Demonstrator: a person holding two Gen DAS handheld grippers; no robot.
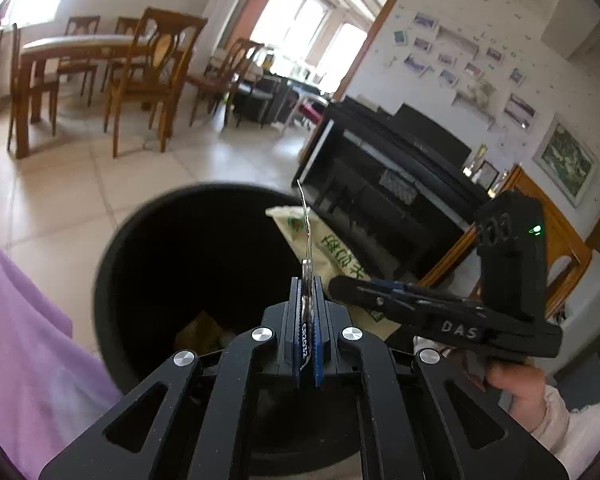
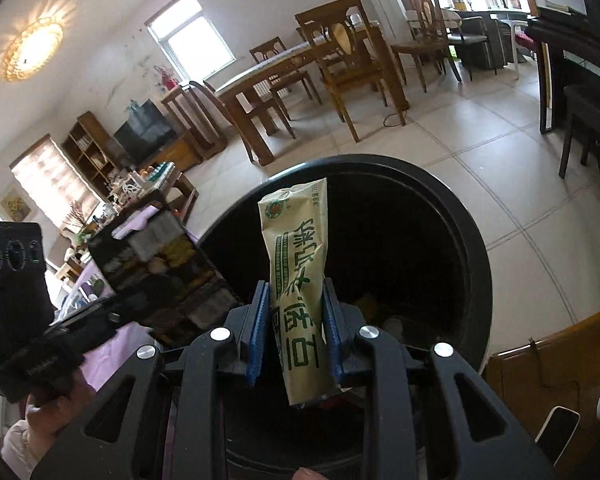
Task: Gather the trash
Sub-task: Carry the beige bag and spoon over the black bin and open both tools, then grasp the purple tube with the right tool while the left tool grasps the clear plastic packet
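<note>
Our left gripper (image 1: 307, 300) pinches a thin battery blister card (image 1: 306, 248) (marked CR2032); our right gripper (image 2: 296, 312) clamps a green-printed wrapper (image 2: 298, 264). We hold both above the black trash bin (image 2: 472, 264), dining table (image 2: 284, 68) beyond.

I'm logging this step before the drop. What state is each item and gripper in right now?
Left gripper: shut on a thin blister card marked CR2032, held edge-on above the bin.
Right gripper: shut on a green-printed wrapper, held upright over the bin.
Black bin: open-topped, some trash already at the bottom.
Wrapper: flattened, not yet released.
Blister card: not yet released.
</note>
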